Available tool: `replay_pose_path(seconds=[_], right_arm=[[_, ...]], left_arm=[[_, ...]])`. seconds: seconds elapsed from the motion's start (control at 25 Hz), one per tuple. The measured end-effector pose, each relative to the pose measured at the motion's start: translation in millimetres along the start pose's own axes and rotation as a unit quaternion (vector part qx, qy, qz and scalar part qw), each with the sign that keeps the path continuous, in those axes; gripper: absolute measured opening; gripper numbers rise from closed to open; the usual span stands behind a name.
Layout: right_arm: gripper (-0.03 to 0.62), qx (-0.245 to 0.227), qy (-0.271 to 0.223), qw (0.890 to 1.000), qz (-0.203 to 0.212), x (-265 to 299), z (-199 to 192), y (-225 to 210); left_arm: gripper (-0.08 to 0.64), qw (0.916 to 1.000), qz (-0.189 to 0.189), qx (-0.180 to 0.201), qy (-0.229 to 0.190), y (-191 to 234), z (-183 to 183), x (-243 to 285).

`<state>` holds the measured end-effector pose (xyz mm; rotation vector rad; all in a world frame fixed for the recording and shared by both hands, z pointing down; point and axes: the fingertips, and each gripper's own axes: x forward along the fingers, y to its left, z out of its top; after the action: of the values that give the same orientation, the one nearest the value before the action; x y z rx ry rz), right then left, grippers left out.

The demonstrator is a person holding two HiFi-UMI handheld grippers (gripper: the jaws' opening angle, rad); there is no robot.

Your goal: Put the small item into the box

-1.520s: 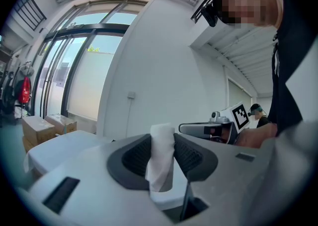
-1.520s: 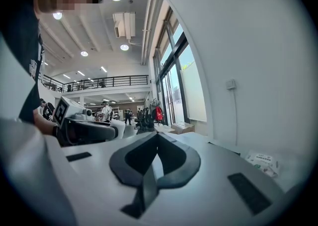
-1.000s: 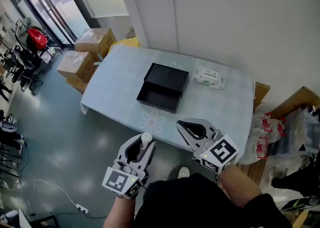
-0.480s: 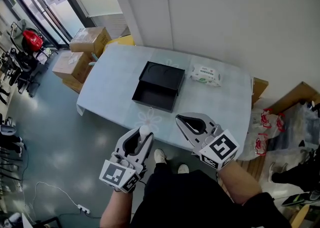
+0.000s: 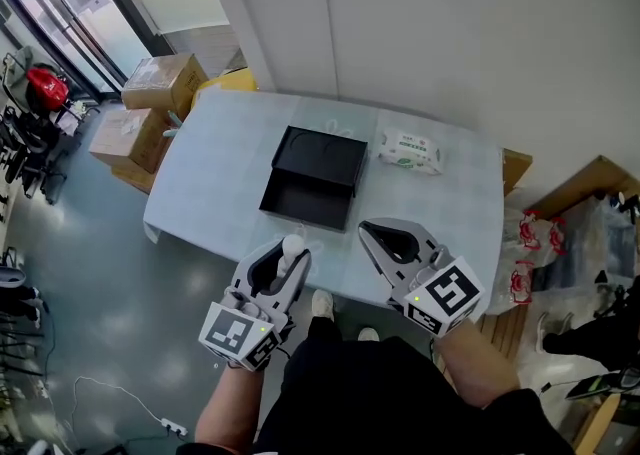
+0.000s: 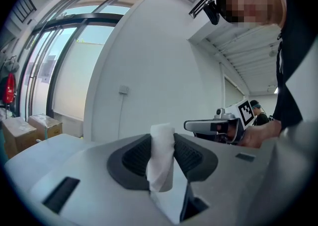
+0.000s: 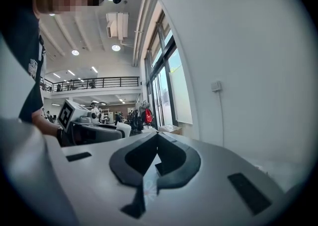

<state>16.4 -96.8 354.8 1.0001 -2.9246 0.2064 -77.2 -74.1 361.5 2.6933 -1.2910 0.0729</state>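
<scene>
From overhead, a person stands at the near edge of a table (image 5: 215,178) draped in a pale blue cloth with faint flower prints, a grey-and-black gripper in each hand. The left gripper (image 5: 291,254) is clamped on the small item (image 5: 293,245), a white roll standing upright between its tips. The right gripper (image 5: 373,234), just beside it, has its jaws drawn together with nothing between them. Ahead of both tools on the table lies the box (image 5: 305,201), matte black and rectangular, its shallow tray open and dark inside, its lid (image 5: 326,155) lying flat against the tray's far side. Further on, beyond the right gripper, lies a soft white packet of wipes (image 5: 411,152) with green print. Well beyond the left gripper, brown cardboard cartons (image 5: 160,85) stand on the glossy floor past the table's end. Looking along the left gripper (image 6: 162,140), the small item (image 6: 161,163) shows as a soft, creased white roll with a loose wrap, pinched between the ribbed black pads (image 6: 136,156), with the right gripper (image 6: 211,126) out to its side. Looking along the right gripper (image 7: 157,135), the black pads (image 7: 139,158) meet at their tips, a sliver of patterned cloth showing below them, and the left gripper (image 7: 94,131) hangs off to the side.
</scene>
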Motion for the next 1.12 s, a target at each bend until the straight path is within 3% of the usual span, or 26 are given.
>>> replay_pose_path(seconds=[0.36, 0.52, 0.68, 1.12], right_arm=[[0.009, 0.018, -0.001, 0.999, -0.040, 42, 1, -37], [0.009, 0.030, 0.006, 0.998, -0.059, 58, -7, -51], [0.009, 0.042, 0.017, 0.996, -0.080, 73, -18, -68], [0.009, 0.071, 0.038, 0.988, -0.131, 107, -44, -105]], left_arm=[[0.140, 0.9991, -0.035, 0.005, 0.021, 49, 0, 39], [0.140, 0.9979, -0.049, 0.002, 0.043, 70, -13, 56], [0.140, 0.9963, -0.070, 0.020, 0.047, 95, -25, 78], [0.140, 0.9867, -0.109, 0.055, 0.107, 147, -73, 126]])
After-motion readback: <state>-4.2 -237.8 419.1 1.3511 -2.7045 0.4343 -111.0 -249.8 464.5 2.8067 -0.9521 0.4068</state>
